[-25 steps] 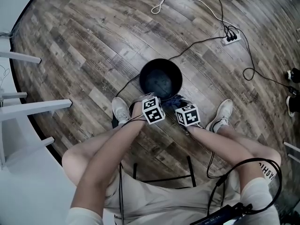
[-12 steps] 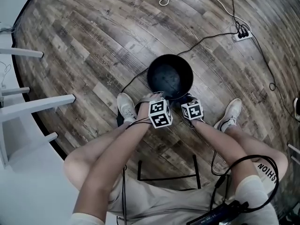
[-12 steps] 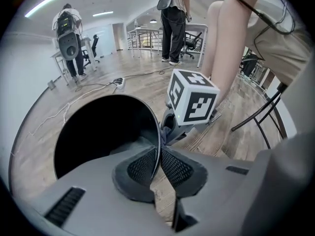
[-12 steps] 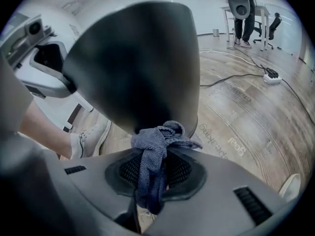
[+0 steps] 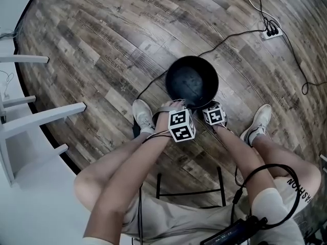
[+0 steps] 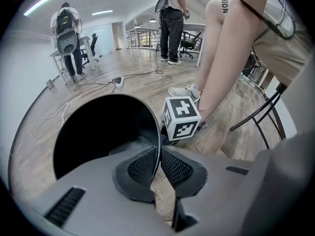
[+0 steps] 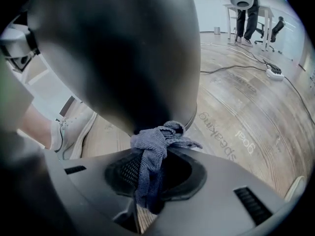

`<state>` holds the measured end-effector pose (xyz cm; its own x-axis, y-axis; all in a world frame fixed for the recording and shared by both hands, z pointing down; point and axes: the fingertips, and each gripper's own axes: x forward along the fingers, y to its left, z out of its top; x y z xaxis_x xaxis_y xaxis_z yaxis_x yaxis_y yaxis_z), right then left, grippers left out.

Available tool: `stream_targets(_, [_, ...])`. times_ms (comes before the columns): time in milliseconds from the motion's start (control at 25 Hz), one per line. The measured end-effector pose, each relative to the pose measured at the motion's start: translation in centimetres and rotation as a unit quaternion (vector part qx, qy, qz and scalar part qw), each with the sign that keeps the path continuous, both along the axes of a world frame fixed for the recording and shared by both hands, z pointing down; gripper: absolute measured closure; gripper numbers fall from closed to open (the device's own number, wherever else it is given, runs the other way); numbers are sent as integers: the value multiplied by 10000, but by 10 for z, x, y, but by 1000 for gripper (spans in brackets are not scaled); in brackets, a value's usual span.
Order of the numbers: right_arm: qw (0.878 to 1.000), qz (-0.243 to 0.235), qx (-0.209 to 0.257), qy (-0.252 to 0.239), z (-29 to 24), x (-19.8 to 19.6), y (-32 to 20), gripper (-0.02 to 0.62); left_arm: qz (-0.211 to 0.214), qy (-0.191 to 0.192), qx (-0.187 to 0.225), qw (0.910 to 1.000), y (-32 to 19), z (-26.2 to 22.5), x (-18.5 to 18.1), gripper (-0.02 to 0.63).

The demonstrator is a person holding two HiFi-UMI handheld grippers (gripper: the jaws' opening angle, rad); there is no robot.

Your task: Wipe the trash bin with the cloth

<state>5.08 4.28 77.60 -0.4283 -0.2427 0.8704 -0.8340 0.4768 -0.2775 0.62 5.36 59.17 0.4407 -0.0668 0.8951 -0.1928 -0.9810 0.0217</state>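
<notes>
Wood-plank floor with cables across it, power strip at far right, white furniture legs at left edge. Person seated. Black trash bin stands on the floor betw. the two shoes, mouth up, nothing seen inside.

L gripper: jaws clamped on near rim of bin, one pad inside the wall, one outside, thin wall sandwiched w/ no gap. R gripper: jaws pinched on grey-blue knit cloth. Bunched wad sticks out past the tips and touches bin's outer wall, low on the near side.

Step (judged): wiping outside wall, L steadying. How much is wiped: can't tell.

Handling (judged): bin looks like thin rigid plastic and light, so prob. slides or tips under wipe pressure unless held. Rim is the right spot to grip. Wall is smooth and glossy, so the grip could slip. Cloth soft and limp. Hold it mid-bunch so enough wad protrudes, else hard jaw tips scrape the wall.
</notes>
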Motion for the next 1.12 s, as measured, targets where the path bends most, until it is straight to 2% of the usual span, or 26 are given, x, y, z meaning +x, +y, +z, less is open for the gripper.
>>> stream_targets(240, [9993,63,-350,125,17,2,0,518,-25,22,34,10000,-1,0,1,565])
stream_targets(440, [9995,-143,-269,80,7,3,6,518,-52,28,91,9999,-2,2,0,565])
stream_targets(720, [9990,-349,-57,-258,-45,-5,25,518,-73,15,82,9999,1,3,-2,565])
stream_targets(1120, [9973,-337,205,-618,-128,-10,37,518,-401,-41,67,9992,-1,6,2,556])
